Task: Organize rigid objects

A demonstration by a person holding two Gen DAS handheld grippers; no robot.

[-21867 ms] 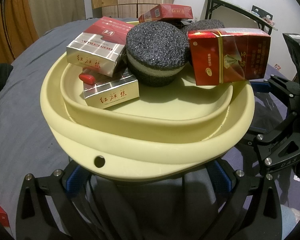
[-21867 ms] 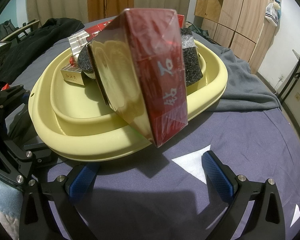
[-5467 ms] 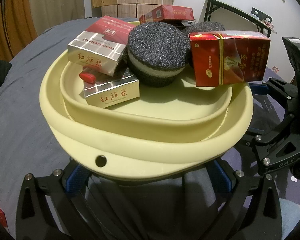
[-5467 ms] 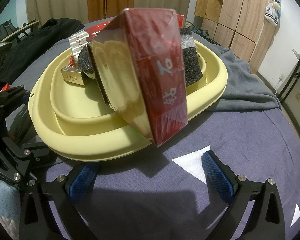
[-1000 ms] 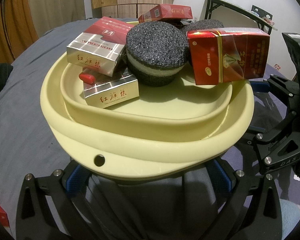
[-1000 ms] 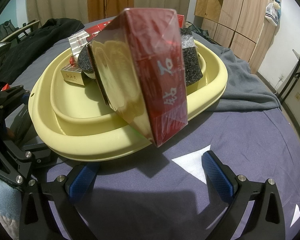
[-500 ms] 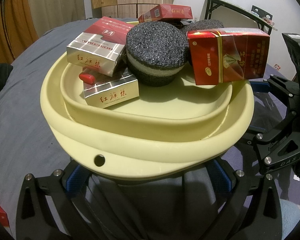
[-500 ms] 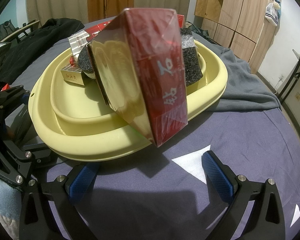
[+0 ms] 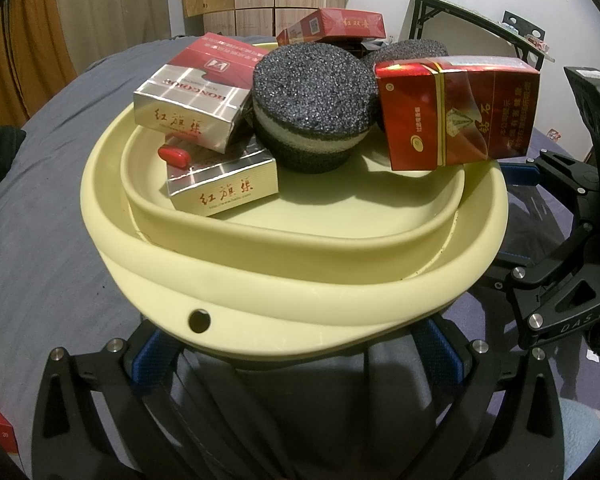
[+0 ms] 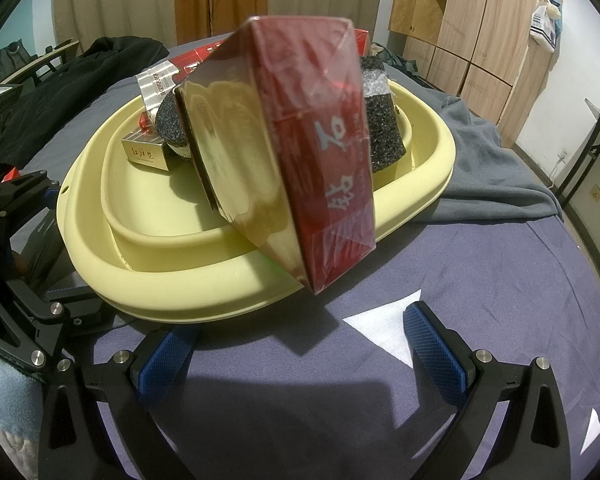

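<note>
On yellow basin: cigarette packs, sponges

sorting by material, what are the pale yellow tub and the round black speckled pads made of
Pale yellow tub: probably soft matte plastic or silicone; thick rolled rim, dull sheen. Round black speckled pads: apparently coarse abrasive sponge; glittery, grainy surface with a pale middle layer.

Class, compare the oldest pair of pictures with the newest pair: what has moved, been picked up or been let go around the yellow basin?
Nothing visibly changed. The red pack leans on the yellow basin rim as before. The silver packs, sponges and both open grippers, left and right, kept their places.
</note>
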